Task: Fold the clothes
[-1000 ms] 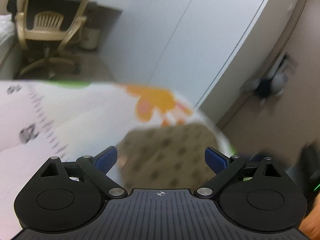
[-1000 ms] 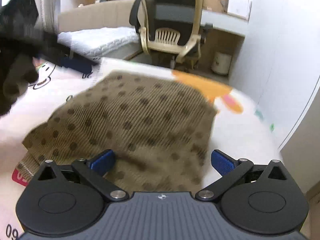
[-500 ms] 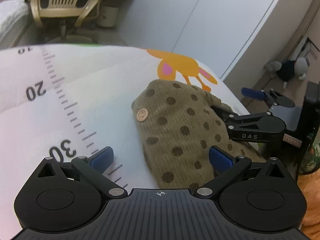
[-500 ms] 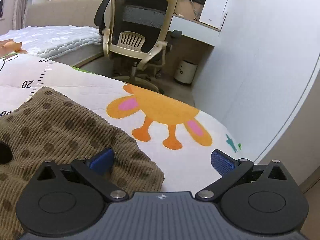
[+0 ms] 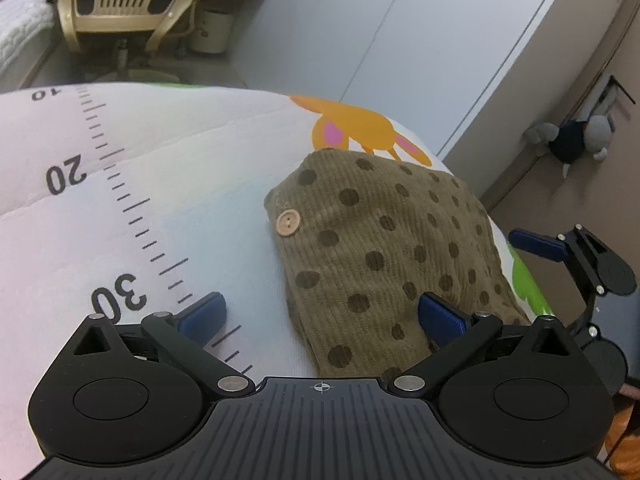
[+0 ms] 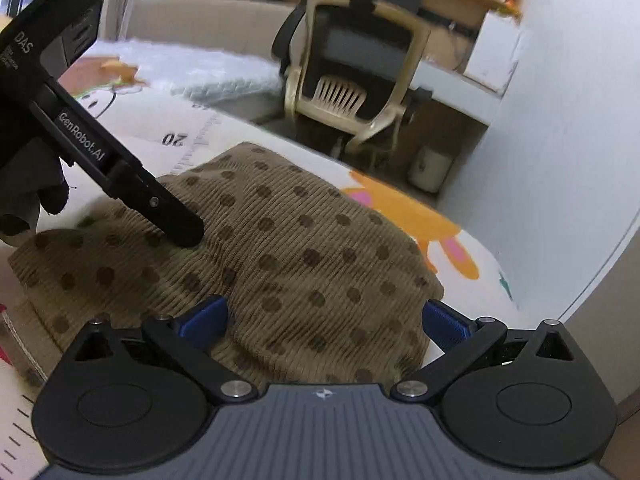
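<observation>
A folded olive-brown corduroy garment (image 5: 384, 248) with dark dots and a wooden button (image 5: 288, 222) lies on a white printed mat (image 5: 160, 168). My left gripper (image 5: 320, 316) is open low over the garment's near left edge; its right pad rests above the cloth and its left pad above the mat. The same garment (image 6: 288, 248) fills the right wrist view, where my right gripper (image 6: 324, 320) is open just above its near edge. The left gripper's black finger (image 6: 172, 220) presses down on the cloth at the left. The right gripper (image 5: 576, 256) shows at the garment's far right side.
The mat carries a printed ruler scale (image 5: 120, 200) and an orange cartoon animal (image 5: 360, 128). Beyond the mat stand an office chair (image 6: 352, 80), a small bin (image 6: 430, 168), a white wardrobe wall (image 5: 400, 40) and a bed (image 6: 208, 72). A plush toy (image 5: 572, 140) lies on the floor.
The left gripper came down closer to the garment. The right gripper swung left, from the mat's orange print back over the cloth. Both stay open.
</observation>
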Demonstrator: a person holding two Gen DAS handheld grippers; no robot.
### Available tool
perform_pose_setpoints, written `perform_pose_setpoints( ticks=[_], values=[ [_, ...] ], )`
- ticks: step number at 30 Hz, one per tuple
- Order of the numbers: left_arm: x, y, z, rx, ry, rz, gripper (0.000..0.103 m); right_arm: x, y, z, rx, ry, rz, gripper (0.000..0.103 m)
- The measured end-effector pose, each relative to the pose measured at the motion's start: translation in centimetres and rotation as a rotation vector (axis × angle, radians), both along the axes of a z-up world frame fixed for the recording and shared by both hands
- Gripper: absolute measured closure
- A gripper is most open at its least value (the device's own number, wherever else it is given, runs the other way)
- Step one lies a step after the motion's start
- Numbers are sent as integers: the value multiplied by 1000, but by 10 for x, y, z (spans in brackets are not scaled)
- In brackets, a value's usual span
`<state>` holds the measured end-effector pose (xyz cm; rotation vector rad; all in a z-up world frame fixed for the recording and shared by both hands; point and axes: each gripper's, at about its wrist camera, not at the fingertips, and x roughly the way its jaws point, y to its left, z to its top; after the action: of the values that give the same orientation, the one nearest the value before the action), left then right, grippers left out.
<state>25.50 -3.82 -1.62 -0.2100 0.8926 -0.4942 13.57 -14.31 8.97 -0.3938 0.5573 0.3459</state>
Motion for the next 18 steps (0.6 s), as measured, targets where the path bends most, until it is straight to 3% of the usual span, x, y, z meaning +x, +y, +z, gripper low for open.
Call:
perform_pose_setpoints(
  ticks=[6,14,18],
  values=[
    [-12,-1,0,-1,-4,67,0,-1,-10,1,76,29,-26,0],
    [-11,8,-2,-60,10,26,0,8,-34,-8,256,99,-78,0],
    [-7,3,-5,-196,112,-60,0,9,-38,-9,278,113,-86,0]
  ],
)
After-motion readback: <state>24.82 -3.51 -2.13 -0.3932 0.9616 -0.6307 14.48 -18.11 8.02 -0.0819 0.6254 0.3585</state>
